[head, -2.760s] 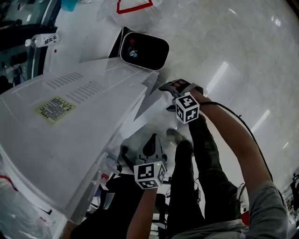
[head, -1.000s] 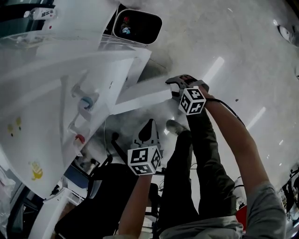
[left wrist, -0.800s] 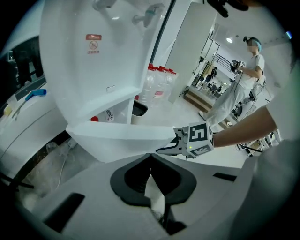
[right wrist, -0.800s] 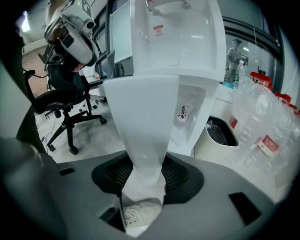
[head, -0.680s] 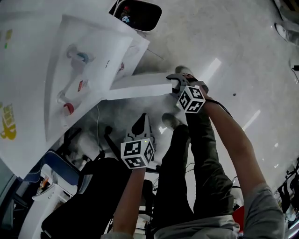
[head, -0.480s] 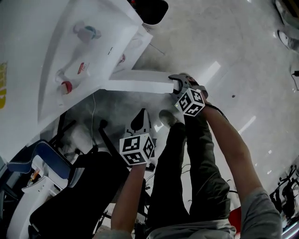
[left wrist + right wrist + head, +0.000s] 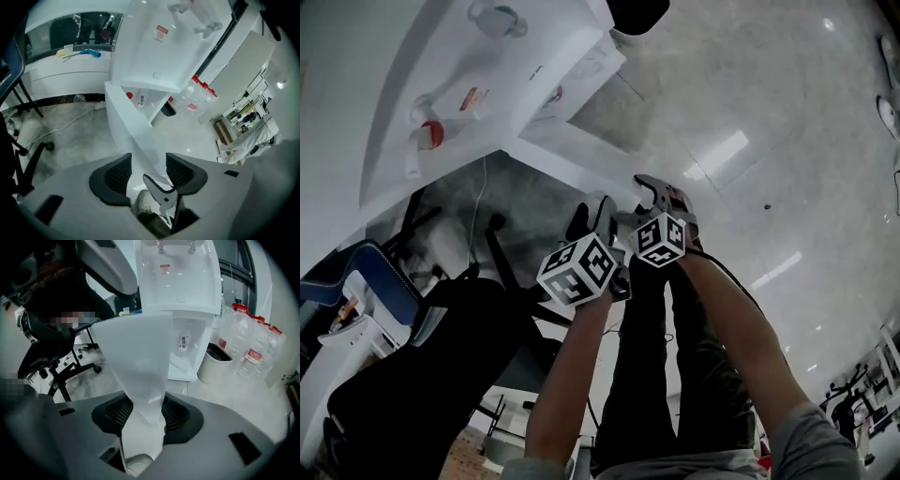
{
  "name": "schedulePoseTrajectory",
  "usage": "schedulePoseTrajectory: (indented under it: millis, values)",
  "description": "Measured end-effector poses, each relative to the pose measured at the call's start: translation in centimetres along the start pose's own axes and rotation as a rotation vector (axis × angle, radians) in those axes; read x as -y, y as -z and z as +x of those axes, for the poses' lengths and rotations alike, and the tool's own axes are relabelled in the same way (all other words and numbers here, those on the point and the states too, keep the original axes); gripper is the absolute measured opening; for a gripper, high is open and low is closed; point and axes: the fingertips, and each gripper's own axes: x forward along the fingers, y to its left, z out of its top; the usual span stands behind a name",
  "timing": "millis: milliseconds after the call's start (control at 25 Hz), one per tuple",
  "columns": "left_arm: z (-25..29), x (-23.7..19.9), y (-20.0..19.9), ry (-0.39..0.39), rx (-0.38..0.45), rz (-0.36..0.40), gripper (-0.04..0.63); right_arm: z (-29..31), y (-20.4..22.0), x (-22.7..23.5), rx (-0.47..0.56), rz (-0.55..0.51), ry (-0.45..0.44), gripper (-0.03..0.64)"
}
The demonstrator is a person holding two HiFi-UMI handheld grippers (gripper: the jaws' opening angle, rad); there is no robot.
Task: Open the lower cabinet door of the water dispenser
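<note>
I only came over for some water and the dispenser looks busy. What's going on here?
A person is working on the lower cabinet door of the water dispenser with a handheld claw in each hand. The right claw is clamped on the door's free edge, and the door stands swung well out from the cabinet. The left claw has that same edge between its jaws, but they are opening and not pressing on it.

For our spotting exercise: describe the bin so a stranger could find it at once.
In the right gripper view, start at the tall white dispenser. On the floor between it and the red-capped bottles stands the bin: a round pale tub with a dark liner, opaque where the bottles are clear.
</note>
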Motion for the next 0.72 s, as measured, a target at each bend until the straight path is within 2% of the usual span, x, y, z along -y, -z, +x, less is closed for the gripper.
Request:
schedulePoseTrajectory:
  millis: [120, 240, 320, 480, 640, 720]
  values:
    - [0.6, -1.0, 0.5, -0.019, -0.055, -0.097, 0.229, 0.1, 0.3, -1.0, -0.025, 0.003, 0.001, 0.193]
    - [0.7, -1.2, 0.0, -0.006, -0.058, -0.205, 0.237, 0.2, 0.3, -1.5, -0.047, 0.000, -0.010, 0.193]
    - [0.8, -1.3, -0.4, -0.007, -0.052, -0.250, 0.239, 0.2, 0.3, -1.8, -0.053, -0.003, -0.018, 0.193]
    - [1.2, -1.1, -0.8, -0.017, -0.053, -0.303, 0.239, 0.3, 0.4, -2.2, -0.069, -0.008, -0.020, 0.193]
    - [1.4, -1.6, -0.5, -0.059, -0.068, -0.305, 0.236, 0.5, 0.9, -3.1, -0.095, -0.009, -0.020, 0.192]
    - [1.3, -2.0, -0.4, -0.072, -0.066, -0.314, 0.208, 0.5, 1.0, -3.3, -0.094, -0.007, -0.017, 0.192]
